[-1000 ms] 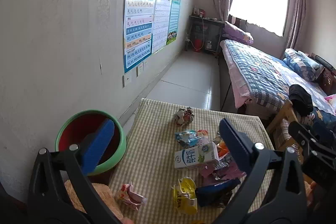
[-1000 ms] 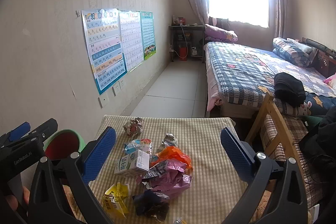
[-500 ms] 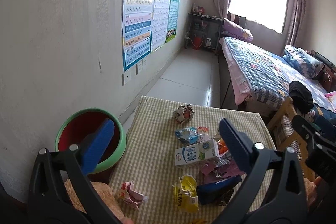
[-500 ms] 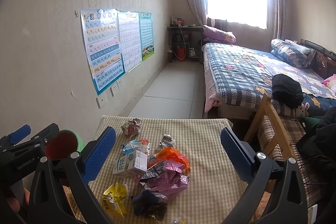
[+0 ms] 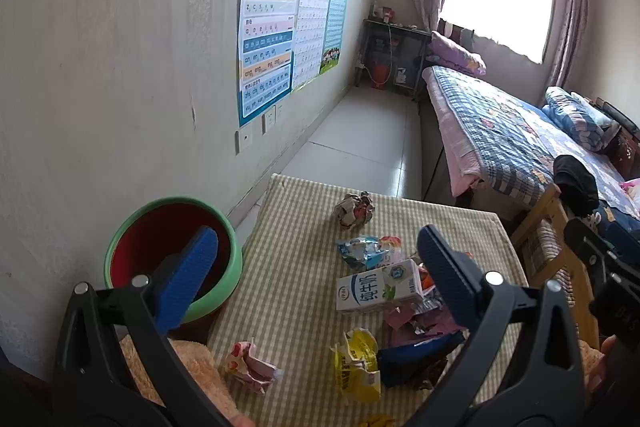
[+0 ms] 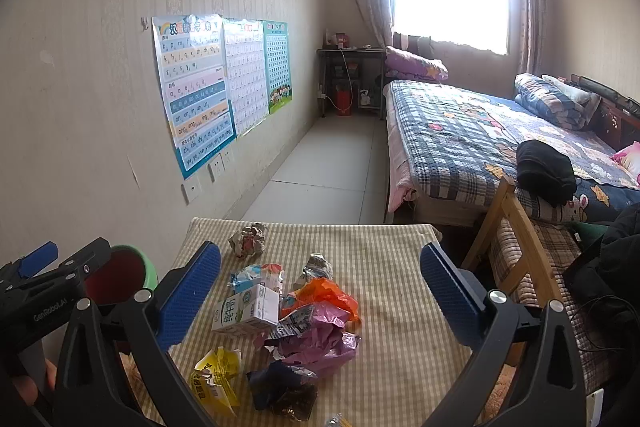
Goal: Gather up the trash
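Both tongs (image 5: 316, 283) (image 6: 320, 287) unchanged, spread wide above trash (image 6: 316, 331); view barely shifted.

On the beige-and-white checked tablecloth (image 6: 400, 307) lie a white-and-green carton (image 6: 246, 311), a yellow wrapper (image 6: 218, 373), an orange bag (image 6: 328, 293) and a pink bag (image 6: 324, 341), beside a green-rimmed red bin (image 5: 172, 251).

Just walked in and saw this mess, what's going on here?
A person holds a tool in each hand over a checked table strewn with trash: a milk carton, a yellow wrapper, a crumpled paper ball, plastic bags. The left tool and right tool are both open and empty. Nothing is picked up yet; the green bin stands beside the table.
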The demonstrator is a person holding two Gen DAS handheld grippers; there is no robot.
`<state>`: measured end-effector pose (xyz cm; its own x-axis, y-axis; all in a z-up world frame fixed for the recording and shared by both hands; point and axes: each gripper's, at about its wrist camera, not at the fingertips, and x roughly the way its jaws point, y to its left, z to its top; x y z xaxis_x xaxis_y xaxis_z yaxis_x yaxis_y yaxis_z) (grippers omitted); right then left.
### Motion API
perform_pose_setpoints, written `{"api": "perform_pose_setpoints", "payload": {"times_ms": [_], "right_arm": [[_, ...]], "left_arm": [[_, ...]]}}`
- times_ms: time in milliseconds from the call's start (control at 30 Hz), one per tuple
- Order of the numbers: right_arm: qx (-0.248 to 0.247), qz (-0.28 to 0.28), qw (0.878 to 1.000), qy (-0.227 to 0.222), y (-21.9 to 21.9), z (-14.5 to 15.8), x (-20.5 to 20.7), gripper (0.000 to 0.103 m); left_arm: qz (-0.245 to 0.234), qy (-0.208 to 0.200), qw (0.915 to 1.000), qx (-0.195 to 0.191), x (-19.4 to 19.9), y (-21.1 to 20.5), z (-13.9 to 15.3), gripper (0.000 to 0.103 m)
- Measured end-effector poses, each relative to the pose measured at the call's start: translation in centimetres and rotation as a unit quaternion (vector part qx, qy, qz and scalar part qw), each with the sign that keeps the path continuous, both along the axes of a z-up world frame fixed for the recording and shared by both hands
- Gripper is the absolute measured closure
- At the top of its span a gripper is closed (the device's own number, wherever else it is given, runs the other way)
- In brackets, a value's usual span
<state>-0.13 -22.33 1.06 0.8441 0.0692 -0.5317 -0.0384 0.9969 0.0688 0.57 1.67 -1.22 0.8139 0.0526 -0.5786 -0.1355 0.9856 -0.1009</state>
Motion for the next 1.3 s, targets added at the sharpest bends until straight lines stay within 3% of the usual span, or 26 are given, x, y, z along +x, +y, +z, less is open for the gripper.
{"api": "perform_pose_setpoints", "payload": {"times_ms": [1300], "right_arm": [[0.002,-0.014,1.0,0.01,-0.52,-0.33,-0.39,0.007]], "left_arm": [[-0.001,0.013,0.9999,0.002,-0.45,0.44,-0.62,0.005]]}}
